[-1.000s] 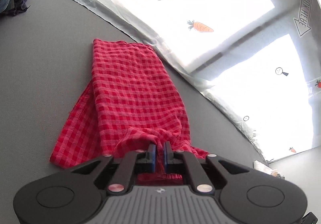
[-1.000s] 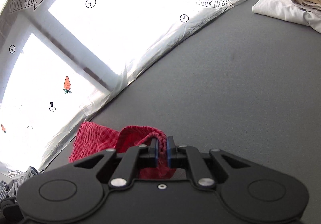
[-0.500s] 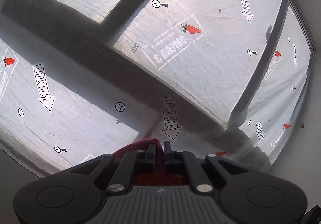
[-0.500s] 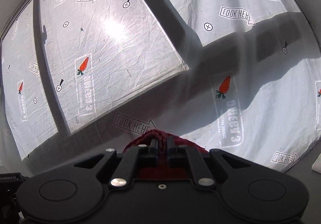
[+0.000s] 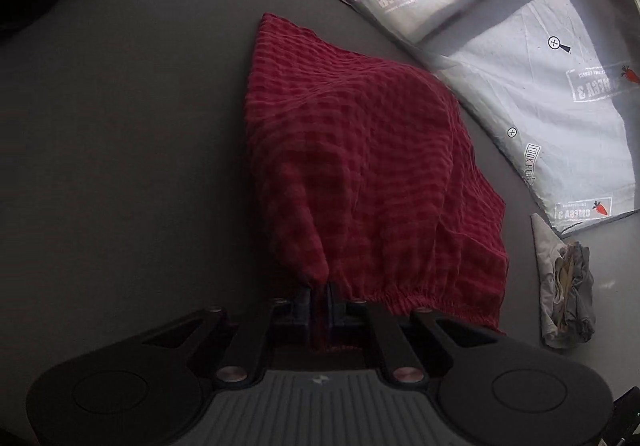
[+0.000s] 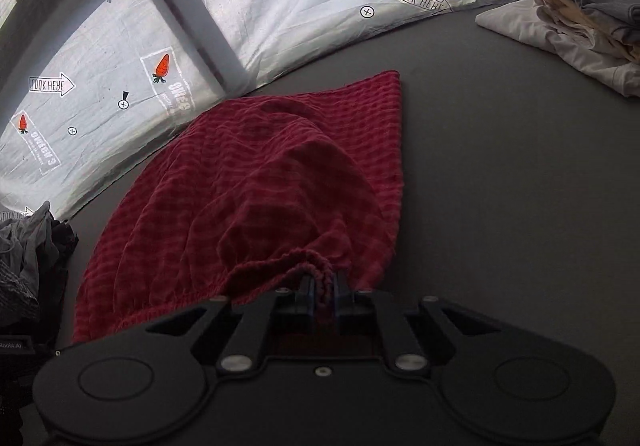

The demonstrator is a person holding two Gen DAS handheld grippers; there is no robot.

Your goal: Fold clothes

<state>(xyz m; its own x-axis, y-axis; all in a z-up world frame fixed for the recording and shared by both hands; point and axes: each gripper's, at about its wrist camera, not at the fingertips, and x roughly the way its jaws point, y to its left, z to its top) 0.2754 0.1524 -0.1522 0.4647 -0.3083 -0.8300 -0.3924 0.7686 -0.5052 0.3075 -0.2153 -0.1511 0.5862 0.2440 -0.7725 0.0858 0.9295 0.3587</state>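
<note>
Red checked shorts (image 5: 360, 166) with a gathered elastic waistband billow over the grey table (image 5: 120, 146), their far end resting on it. My left gripper (image 5: 319, 296) is shut on the waistband's left end. The same shorts (image 6: 260, 190) fill the right wrist view, where my right gripper (image 6: 322, 288) is shut on the bunched waistband's right end. The waistband sags between the two grippers. The cloth's underside is hidden.
A white printed sheet (image 6: 280, 6) with carrot and arrow marks hangs along the table's far edge. A stack of folded pale and grey clothes (image 6: 580, 18) lies at the right, also seen as a folded stack (image 5: 564, 278). A dark heap of unfolded clothes (image 6: 28, 258) lies at the left.
Both grippers swung up toward the printed sheet half a second ago and have come back down. The shorts, bunched a second ago, now lie spread and puffed with air over the table.
</note>
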